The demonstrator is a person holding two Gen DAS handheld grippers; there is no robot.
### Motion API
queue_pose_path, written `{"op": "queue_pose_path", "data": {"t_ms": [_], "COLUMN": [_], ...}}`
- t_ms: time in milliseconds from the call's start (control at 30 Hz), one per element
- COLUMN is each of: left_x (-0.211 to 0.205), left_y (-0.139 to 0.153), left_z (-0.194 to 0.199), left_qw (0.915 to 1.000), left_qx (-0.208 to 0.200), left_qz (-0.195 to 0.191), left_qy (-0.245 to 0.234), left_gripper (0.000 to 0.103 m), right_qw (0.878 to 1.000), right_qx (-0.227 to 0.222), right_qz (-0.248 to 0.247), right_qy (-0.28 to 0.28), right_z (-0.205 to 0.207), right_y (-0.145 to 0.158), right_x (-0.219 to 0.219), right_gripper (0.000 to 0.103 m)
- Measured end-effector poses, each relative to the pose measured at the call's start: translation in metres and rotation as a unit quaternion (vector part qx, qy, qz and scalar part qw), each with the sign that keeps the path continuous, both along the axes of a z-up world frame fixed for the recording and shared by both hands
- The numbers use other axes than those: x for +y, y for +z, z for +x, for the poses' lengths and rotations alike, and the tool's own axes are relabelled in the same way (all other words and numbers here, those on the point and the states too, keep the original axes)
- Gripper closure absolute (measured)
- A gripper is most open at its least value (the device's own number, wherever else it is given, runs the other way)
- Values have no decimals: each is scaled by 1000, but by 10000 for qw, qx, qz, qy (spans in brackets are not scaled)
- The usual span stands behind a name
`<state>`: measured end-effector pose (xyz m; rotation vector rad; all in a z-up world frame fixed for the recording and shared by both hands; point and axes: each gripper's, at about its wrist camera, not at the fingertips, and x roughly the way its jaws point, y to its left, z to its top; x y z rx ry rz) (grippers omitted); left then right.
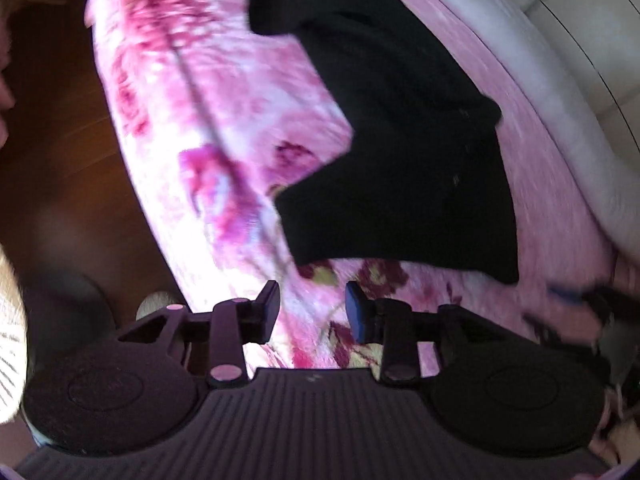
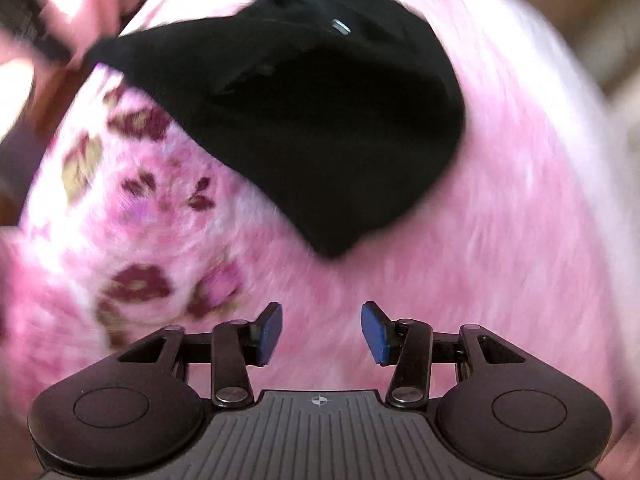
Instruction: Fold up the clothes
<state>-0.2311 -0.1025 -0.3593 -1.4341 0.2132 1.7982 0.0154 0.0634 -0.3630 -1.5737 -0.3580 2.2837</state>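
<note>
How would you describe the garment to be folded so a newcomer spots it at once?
Find the pink floral blanket that covers the bed. On it, ahead of both open tools, lies a black garment, partly folded. It is the only dark, plain thing on the patterned pink cloth.

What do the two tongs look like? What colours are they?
Both look alike. The left tongs and right tongs are black, with two thin fingers tipped by blue pads. Each has round black discs either side, silver rivets and a ribbed dark plate. The right plate carries a small crosshair mark.
</note>
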Motion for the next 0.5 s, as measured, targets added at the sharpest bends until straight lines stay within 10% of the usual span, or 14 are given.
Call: {"op": "queue_pose_path", "data": {"t_ms": [167,233,500], "left_x": [-5,-10,-17], "left_y": [-11,-12,-12], "left_z": [2,-3,-13], "left_qw": [9997,9993,9894], "left_qx": [-182,-300,-1152], "left_qz": [110,146,825], "left_qy": [134,188,313], "left_gripper": [71,71,61], "right_qw": [9884,9847,9929], "right_qx": [-168,-259,-936], "right_qz": [1022,1134,724], "right_qy": [1108,1301,-103], "right_z": [-21,-24,29], "right_y": [-41,-49,-28], "right_x": [-7,-7,47], "right_gripper": [56,93,100]}}
